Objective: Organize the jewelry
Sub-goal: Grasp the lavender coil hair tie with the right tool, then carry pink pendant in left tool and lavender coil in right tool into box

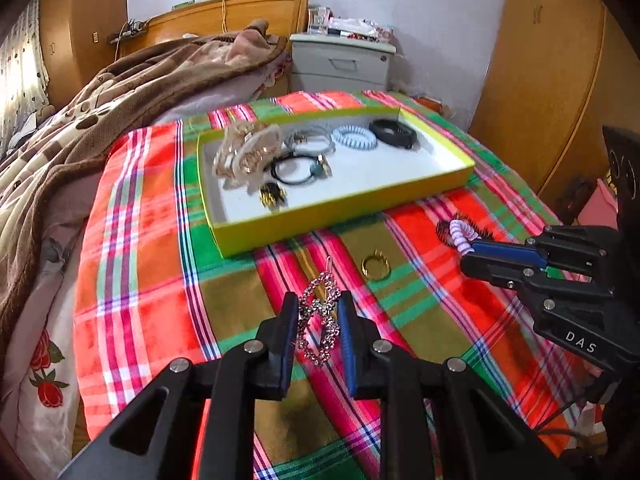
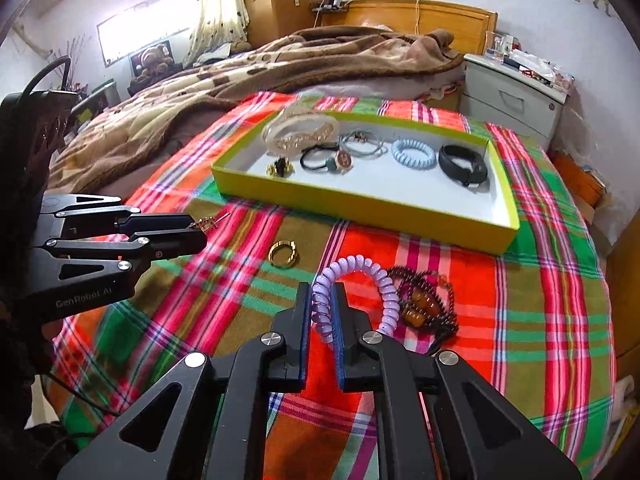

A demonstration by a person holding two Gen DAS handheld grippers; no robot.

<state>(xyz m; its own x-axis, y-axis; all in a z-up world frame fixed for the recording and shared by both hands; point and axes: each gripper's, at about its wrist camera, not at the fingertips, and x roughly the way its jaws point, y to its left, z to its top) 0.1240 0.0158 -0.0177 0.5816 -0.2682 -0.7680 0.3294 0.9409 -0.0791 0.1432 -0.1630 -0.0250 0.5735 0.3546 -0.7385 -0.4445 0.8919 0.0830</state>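
My left gripper (image 1: 319, 296) is shut on a rhinestone hair clip (image 1: 320, 320), held just above the plaid cloth; the same clip (image 2: 206, 223) pokes out of its tips in the right wrist view. The right gripper (image 2: 323, 287) is shut on a lilac spiral hair tie (image 2: 384, 292), whose free loop hangs to the right. A gold ring (image 2: 284, 254) lies on the cloth between the two grippers. Dark bead bracelets (image 2: 428, 300) rest beside the lilac tie. Beyond stands a yellow-green tray (image 2: 360, 216) with several hair ties, a pale blue coil (image 2: 414, 153) and a black band (image 2: 462, 164).
The plaid cloth (image 1: 160, 280) covers the bed's end and drops off at its edges. A brown blanket (image 1: 100, 120) is heaped to the left behind the tray. A grey nightstand (image 1: 340, 62) and wooden wardrobes (image 1: 552, 80) stand further back.
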